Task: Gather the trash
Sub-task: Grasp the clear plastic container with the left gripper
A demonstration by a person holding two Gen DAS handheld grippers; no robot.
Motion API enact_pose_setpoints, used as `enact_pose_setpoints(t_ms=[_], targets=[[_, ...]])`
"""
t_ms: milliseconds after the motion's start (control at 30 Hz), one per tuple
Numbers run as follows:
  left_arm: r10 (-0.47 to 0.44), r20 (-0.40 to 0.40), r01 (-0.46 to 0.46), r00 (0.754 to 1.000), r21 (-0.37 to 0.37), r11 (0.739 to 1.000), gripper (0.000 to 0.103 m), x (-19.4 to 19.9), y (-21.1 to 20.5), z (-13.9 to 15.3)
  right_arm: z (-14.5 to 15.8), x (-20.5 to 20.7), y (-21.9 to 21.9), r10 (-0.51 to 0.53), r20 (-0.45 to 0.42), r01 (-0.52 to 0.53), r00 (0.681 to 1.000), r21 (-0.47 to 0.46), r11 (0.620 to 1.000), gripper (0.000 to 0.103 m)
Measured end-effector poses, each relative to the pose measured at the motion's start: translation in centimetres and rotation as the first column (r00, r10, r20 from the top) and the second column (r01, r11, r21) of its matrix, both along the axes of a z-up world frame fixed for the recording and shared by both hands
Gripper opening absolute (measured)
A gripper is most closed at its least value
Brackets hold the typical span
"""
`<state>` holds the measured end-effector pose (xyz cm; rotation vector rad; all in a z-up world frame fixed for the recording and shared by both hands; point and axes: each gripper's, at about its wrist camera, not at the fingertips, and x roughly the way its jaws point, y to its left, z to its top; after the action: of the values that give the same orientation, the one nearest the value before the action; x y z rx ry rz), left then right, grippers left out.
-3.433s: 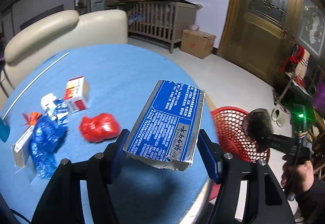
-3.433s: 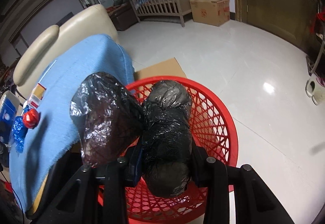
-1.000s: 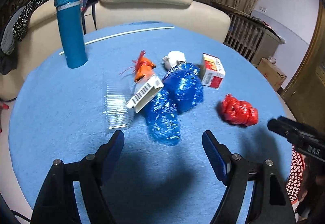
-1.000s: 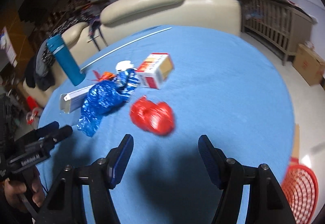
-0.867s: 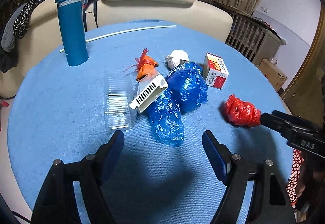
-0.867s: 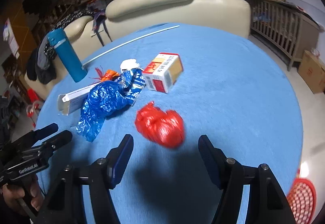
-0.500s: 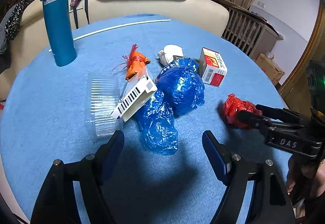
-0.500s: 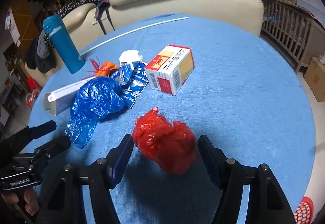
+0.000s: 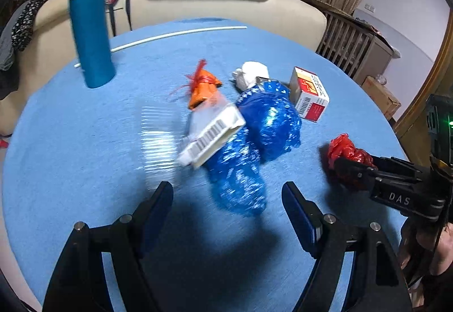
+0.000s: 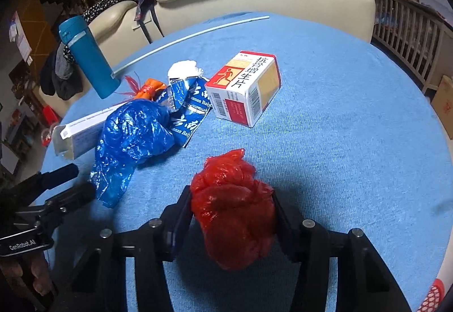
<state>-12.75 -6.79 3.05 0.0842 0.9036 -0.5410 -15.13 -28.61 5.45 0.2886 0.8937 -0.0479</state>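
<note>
Now right gripper (image 10: 232,215) clamped on red plastic bag (image 10: 233,207), low over the blue tablecloth (image 10: 339,114).

Red bag sits between both right fingers, touching them; whether it rests on the cloth, cannot tell. Beyond the bag: red-and-white medicine box (image 10: 245,87). Left of the bag: crumpled blue plastic bag (image 10: 133,139), blue foil wrapper (image 10: 188,108), long white carton (image 9: 212,136), orange wrapper (image 9: 203,85), white tissue wad (image 9: 250,74), clear plastic tray (image 9: 157,139). Far left, teal thermos (image 9: 90,23) upright. Left gripper (image 9: 226,210) spread wide, holding nothing, just short of the blue bag.
</note>
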Motion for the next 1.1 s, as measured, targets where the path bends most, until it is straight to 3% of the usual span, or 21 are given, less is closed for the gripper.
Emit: enact_pose_setpoints(t_ms=[300, 433, 667, 967, 1033, 1100], targets=[[0.112, 0.004, -0.111, 0.994, -0.035, 0.993, 0.079, 1.4, 3.9, 0.8, 0.0, -0.8, -0.2, -0.015, 0.007, 0.015, 1.000, 0.016, 1.000, 0.056], [0.109, 0.006, -0.109, 0.994, -0.044, 0.993, 0.079, 2.3, 4.0, 0.9, 0.0, -1.1, -0.3, -0.020, 0.007, 0.020, 1.000, 0.019, 1.000, 0.056], [0.143, -0.045, -0.143, 0.989, 0.021, 0.990, 0.079, 4.3, 4.4, -1.5, 0.0, -1.2, -0.4, -0.020, 0.005, 0.020, 1.000, 0.019, 1.000, 0.055], [0.123, 0.021, -0.125, 0.992, 0.095, 0.988, 0.079, 5.4, 2.7, -2.5, 0.0, -1.1, -0.3, -0.023, 0.002, 0.023, 1.000, 0.021, 1.000, 0.055], [0.117, 0.024, -0.119, 0.993, 0.080, 0.990, 0.074, 5.3, 3.0, -2.6, 0.0, -1.2, -0.3, -0.024, 0.004, 0.023, 1.000, 0.024, 0.999, 0.055], [0.119, 0.027, -0.120, 0.993, 0.082, 0.989, 0.049, 5.2, 3.4, -2.5, -0.1, -1.1, -0.3, -0.025, 0.005, 0.025, 1.000, 0.026, 0.999, 0.055]])
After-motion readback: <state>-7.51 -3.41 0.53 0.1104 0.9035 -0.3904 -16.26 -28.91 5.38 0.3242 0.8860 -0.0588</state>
